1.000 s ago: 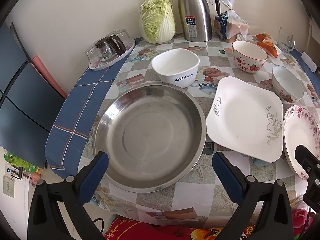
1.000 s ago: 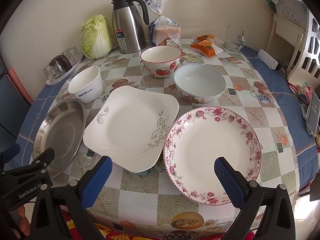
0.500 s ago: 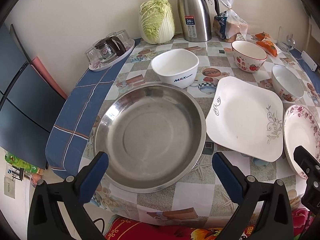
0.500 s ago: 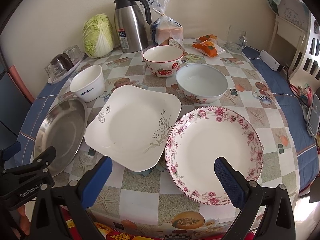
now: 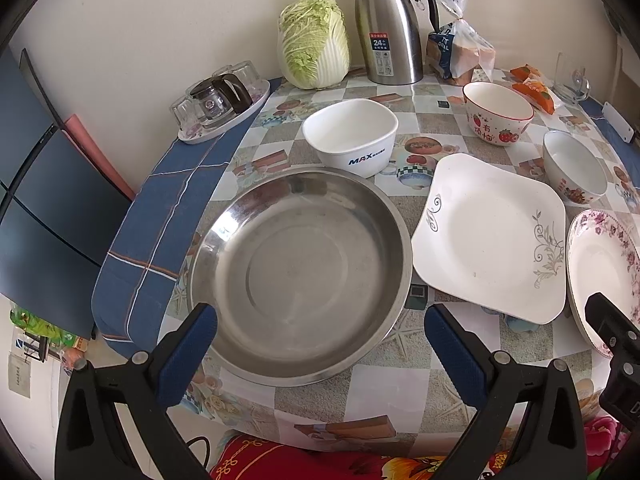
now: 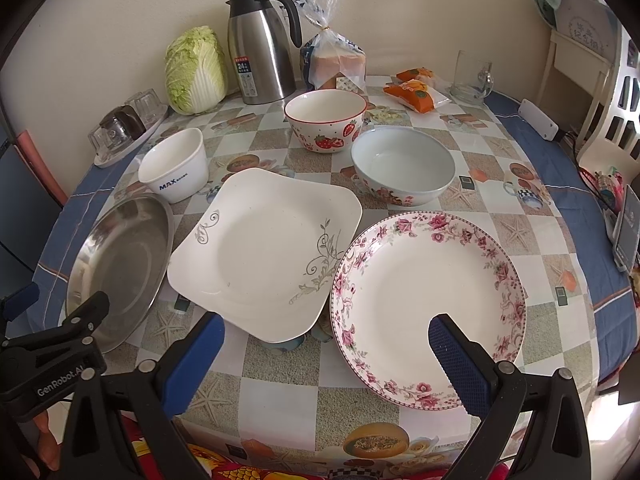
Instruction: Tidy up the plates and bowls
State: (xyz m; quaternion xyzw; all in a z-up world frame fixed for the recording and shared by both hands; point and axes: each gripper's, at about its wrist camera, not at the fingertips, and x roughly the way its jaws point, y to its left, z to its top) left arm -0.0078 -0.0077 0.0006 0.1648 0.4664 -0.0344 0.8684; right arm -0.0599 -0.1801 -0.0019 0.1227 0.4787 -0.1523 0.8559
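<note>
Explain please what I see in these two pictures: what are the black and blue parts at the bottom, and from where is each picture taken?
Those are two hand-held claws; a person carries one in each hand, with a camera looking forward along its fingers. The left claw faces the round steel pan. The right claw faces the round pink-flowered plate. Between them lies the square white plate. Both claws are open and hold nothing. Three bowls stand behind on the checked tablecloth.
</note>
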